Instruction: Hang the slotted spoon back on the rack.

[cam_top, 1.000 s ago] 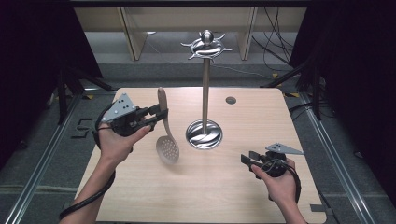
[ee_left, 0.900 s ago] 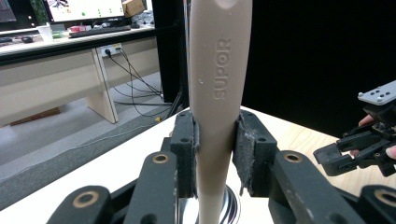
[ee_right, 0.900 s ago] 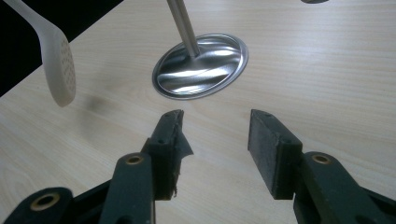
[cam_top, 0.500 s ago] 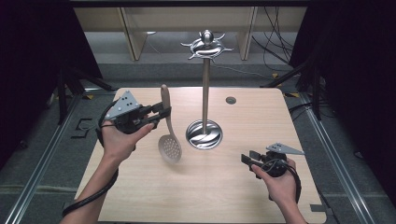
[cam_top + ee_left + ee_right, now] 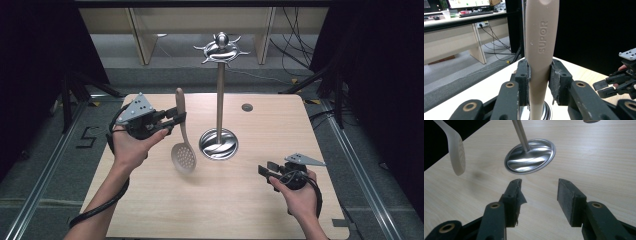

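Observation:
A beige slotted spoon [image 5: 182,140] hangs upright above the table, bowl down, with my left gripper [image 5: 176,120] shut on its handle [image 5: 539,50]. The handle bears the word SUPOR between the pads. Just right of it stands a metal utensil stand [image 5: 219,90] with a round shiny base [image 5: 530,156] and hooks at the top. My right gripper [image 5: 267,170] rests low near the table's front right, open with nothing between its jaws [image 5: 539,195]. The spoon's bowl [image 5: 457,152] hangs clear of the wood at the left of the right gripper view.
The light wooden table [image 5: 165,200] has a small round hole cap [image 5: 247,107] near its back right. Dark floor and rails flank the table. Shelving legs and cables sit beyond the back edge.
My left gripper has lifted the spoon and carried it a little to the right, toward the stand. The spoon now hangs more upright. The right gripper has stayed put.

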The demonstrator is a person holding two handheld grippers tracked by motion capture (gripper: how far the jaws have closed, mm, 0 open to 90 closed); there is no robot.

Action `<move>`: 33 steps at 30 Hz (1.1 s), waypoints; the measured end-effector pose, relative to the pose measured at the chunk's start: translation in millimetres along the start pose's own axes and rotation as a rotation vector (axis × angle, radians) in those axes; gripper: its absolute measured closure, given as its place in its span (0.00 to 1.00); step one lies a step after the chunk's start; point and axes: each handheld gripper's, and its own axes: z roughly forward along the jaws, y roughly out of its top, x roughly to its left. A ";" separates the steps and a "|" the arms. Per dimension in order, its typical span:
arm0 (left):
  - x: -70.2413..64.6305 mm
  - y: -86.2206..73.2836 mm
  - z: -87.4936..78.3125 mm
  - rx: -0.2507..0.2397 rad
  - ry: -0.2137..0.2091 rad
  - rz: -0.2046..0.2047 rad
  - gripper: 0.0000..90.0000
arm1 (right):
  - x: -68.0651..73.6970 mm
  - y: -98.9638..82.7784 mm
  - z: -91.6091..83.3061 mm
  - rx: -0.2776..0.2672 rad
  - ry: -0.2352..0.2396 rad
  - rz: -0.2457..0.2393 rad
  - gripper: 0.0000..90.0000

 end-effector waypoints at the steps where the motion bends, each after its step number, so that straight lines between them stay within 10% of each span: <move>1: 0.1 0.4 0.4 -0.001 -0.001 0.000 0.78 | -0.2 0.0 -0.1 0.000 -0.001 -0.002 0.61; 33: 2.1 16.1 11.0 -0.003 -0.006 0.005 0.78 | -0.8 -0.4 0.3 0.000 -0.006 -0.008 0.60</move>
